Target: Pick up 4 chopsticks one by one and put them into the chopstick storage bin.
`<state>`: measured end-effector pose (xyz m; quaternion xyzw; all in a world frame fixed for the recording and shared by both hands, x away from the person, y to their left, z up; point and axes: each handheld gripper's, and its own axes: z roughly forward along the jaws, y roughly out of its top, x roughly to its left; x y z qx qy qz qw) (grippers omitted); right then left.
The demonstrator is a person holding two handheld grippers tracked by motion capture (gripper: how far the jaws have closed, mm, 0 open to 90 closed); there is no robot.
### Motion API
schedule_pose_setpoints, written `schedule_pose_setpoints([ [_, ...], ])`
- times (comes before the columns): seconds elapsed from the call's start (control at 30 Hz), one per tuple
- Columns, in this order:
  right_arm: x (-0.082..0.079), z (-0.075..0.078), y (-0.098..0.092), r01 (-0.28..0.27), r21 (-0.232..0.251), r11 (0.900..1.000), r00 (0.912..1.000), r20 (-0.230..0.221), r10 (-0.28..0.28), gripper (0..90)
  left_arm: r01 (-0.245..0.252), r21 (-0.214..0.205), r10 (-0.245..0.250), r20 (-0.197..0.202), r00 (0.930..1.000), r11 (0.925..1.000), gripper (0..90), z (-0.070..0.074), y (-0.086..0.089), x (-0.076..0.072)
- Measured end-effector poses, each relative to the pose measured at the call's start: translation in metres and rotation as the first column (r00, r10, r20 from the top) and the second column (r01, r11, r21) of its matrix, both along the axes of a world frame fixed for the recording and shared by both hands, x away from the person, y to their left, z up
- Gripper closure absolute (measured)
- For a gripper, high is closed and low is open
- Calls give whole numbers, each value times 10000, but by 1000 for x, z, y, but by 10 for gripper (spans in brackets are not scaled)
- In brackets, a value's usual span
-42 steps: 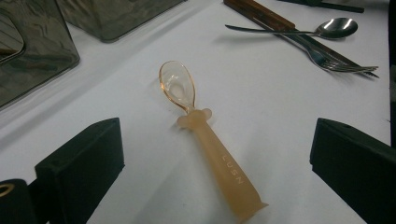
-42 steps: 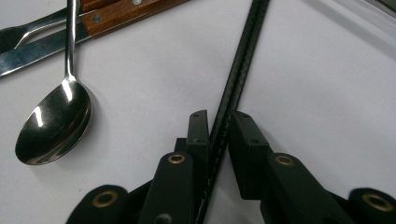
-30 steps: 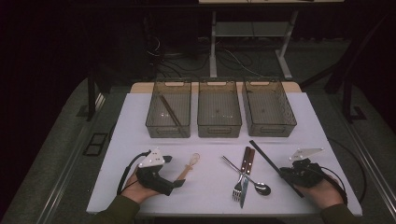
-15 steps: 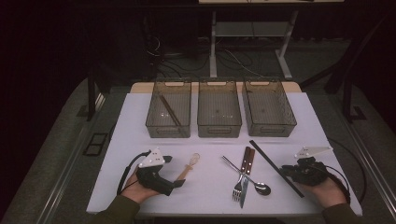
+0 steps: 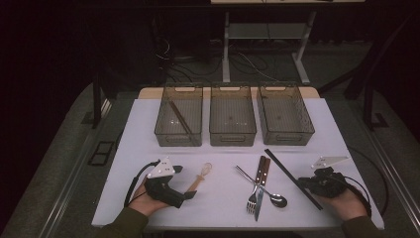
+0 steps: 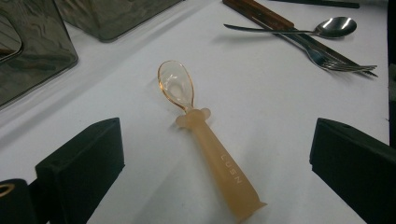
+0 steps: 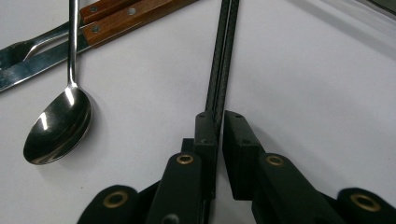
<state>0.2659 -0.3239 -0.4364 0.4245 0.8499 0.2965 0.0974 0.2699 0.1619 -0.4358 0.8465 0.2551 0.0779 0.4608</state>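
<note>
Right gripper [image 7: 218, 126] jaws have just been closing, now pinching black chopstick [image 5: 292, 177]; left gripper [image 6: 215, 154] spread around amber spoon [image 6: 205, 140]. Sorting into bins [image 5: 233, 136] barely beginning.

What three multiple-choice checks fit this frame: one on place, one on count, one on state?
1. Where does the amber spoon lie?
A. In the left bin
B. Across the fork
C. On the table, between the left gripper's jaws

2. How many clear bins stand at the table's far side?
A. Two
B. Three
C. Four

3. How do the left gripper's jaws stand?
A. Open, touching nothing
B. Shut on the spoon
C. Shut on a fork

Key: 1 C, the amber spoon lies flat on the white table ahead of the left gripper. 2 B, three bins stand in a row. 3 A, both jaws stand wide apart, clear of the spoon.
</note>
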Motion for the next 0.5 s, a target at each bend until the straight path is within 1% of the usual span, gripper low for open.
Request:
schedule_pose_setpoints([
  [0.13,0,-1,0,-19,-45,10000,10000,-12,19,833,-6,-10,6,11,10000,10000,18,0,0,0],
  [0.27,1,-2,0,-34,-213,9998,10000,-10,34,841,-2,-6,2,10,10000,10000,18,0,0,0],
  [0.33,1,-2,0,18,-213,9998,10000,-58,-20,841,-10,-15,10,15,10000,10000,18,0,0,0],
  [0.47,2,-3,-3,184,-246,9995,9998,58,-183,840,-20,-23,20,2,10000,10000,18,0,0,0],
  [0.5,3,-3,-5,240,-166,9996,9997,44,-239,840,-46,-61,46,-8,10000,10000,18,0,0,0],
])
